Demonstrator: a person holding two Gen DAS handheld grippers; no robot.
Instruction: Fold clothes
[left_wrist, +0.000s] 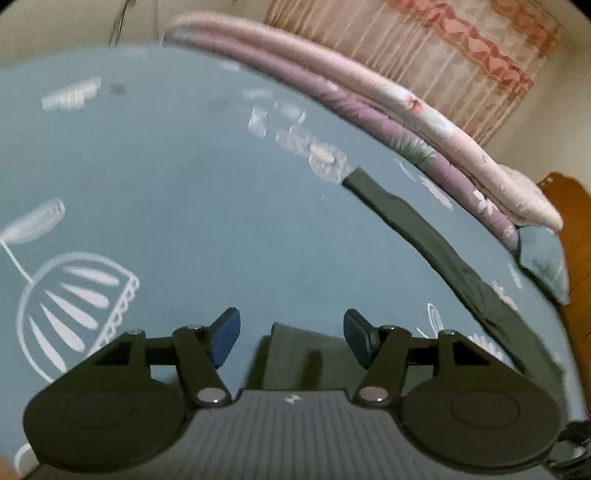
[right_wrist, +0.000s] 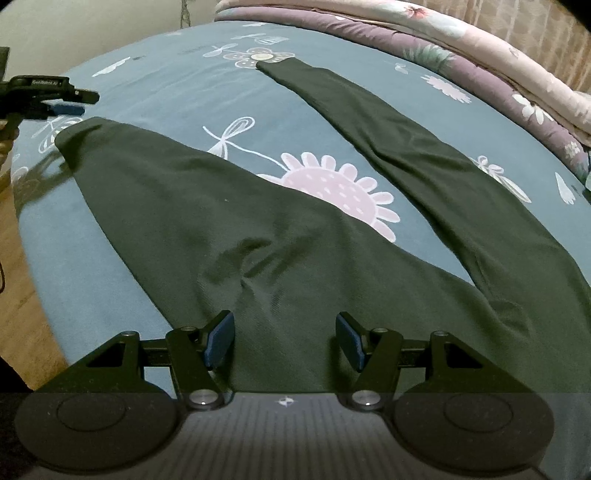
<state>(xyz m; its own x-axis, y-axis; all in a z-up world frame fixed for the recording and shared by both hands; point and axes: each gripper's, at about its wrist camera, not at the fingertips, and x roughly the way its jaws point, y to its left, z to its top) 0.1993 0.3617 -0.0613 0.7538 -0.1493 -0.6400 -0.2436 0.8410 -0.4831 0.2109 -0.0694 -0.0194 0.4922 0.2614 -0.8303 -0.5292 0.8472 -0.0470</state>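
Right wrist view — dark trousers (right_wrist: 280, 236) spread flat on a blue floral bedsheet (right_wrist: 177, 92), legs apart.
Right gripper (right_wrist: 284, 338) and left gripper (left_wrist: 291, 338) — both released, nothing between the pads.

Soft cloth on the bed, matt plastic on the tools

The dark trousers (right_wrist: 207, 221) are matt knit cloth; the teal bedsheet (right_wrist: 155, 85) is smooth printed fabric; far-right quilts (right_wrist: 480, 55) look padded; the right gripper (right_wrist: 284, 338) is matt black plastic with shiny metal pins.
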